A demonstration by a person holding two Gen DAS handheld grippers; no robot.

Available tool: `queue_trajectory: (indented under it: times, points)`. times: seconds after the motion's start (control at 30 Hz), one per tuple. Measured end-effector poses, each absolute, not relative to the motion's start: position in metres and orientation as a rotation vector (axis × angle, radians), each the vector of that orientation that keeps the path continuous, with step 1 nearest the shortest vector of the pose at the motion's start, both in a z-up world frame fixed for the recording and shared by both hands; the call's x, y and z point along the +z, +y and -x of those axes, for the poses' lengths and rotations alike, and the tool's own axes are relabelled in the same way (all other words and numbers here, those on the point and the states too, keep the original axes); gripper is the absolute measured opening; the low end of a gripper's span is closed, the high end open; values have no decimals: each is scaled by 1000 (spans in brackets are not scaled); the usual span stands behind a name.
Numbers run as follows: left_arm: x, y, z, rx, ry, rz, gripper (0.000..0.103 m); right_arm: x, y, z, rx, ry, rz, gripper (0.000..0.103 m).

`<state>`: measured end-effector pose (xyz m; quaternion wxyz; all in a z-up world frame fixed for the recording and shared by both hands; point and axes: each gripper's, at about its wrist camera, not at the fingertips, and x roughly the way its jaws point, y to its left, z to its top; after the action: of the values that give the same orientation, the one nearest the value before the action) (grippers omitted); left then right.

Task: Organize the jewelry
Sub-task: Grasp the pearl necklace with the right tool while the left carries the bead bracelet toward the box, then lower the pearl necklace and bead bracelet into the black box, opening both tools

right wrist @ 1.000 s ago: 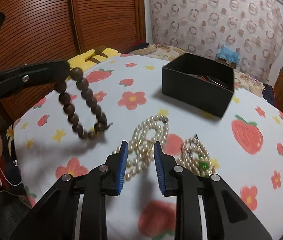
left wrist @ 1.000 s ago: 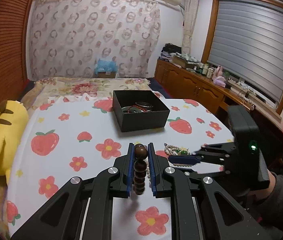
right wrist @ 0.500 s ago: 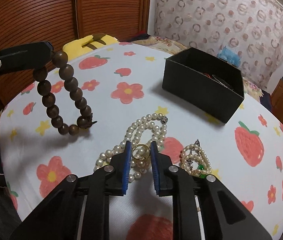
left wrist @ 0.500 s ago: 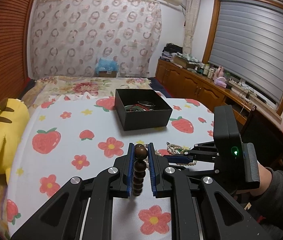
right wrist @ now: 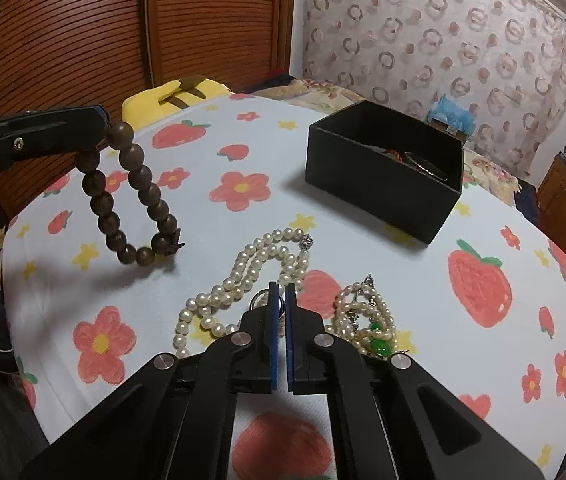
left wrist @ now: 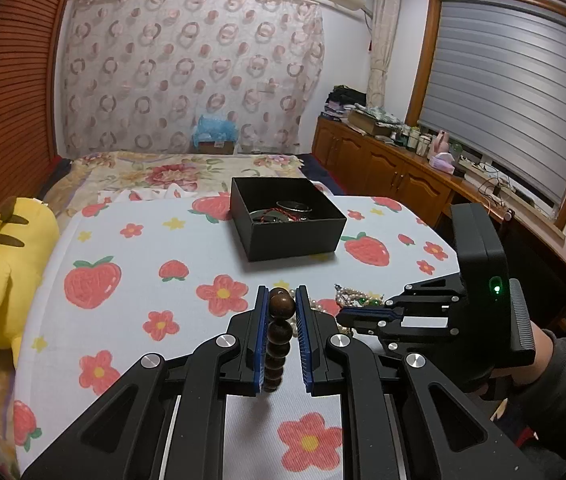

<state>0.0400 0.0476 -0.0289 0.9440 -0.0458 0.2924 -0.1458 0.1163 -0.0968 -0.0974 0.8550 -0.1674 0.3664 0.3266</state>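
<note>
Both jaws closed: wooden bracelet point(left wrist: 281, 332), ring point(right wrist: 261, 300).

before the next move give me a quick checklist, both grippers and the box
1. Left gripper shut on the wooden bead bracelet: ok; the loop hangs clear of the cloth.
2. Right gripper shut on the ring: ok, though only a sliver of ring shows beside the pads.
3. Pearl necklace free of the right gripper: cannot tell; pearls lie right against the fingertips.
4. Black box open with room inside: ok; a few pieces already lie in it.
5. Green-bead pearl piece waiting on the cloth: ok, untouched.
</note>
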Motion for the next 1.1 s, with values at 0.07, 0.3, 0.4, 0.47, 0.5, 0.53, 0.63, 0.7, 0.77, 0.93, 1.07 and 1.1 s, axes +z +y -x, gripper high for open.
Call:
queue_trajectory:
  times: [0.07,0.3,0.4,0.47,0.5,0.53,0.63,0.7,0.77,0.93,1.07,1.1]
  points:
    - [-29,48,-40,-297,596,93,12,-96,-99,-116,685,766,354,3]
    - [-28,47,-43,-297,591,81,12,-79,-106,-118,670,727,338,3]
    - [-25,47,-49,-293,585,66,12,-70,-109,-124,662,709,334,3]
    - [-22,47,-55,-294,581,62,12,-65,-112,-129,656,699,332,3]
    - [-21,46,-59,-295,579,62,12,-61,-113,-133,652,694,331,3]
    - [-19,47,-63,-295,577,61,12,-58,-114,-137,649,689,328,3]
    - [-11,43,-76,-292,567,53,12,-49,-115,-154,633,680,321,3]
    - [-7,42,-82,-292,560,46,12,-44,-115,-168,621,676,311,3]
    - [-1,39,-91,-290,552,35,12,-42,-117,-179,610,678,303,3]
    - [12,32,-110,-286,533,8,12,-41,-121,-213,595,716,233,3]
    - [25,25,-123,-280,515,-7,12,-42,-123,-232,575,723,197,3]
    - [27,24,-126,-280,512,-8,12,-43,-124,-237,568,722,189,3]
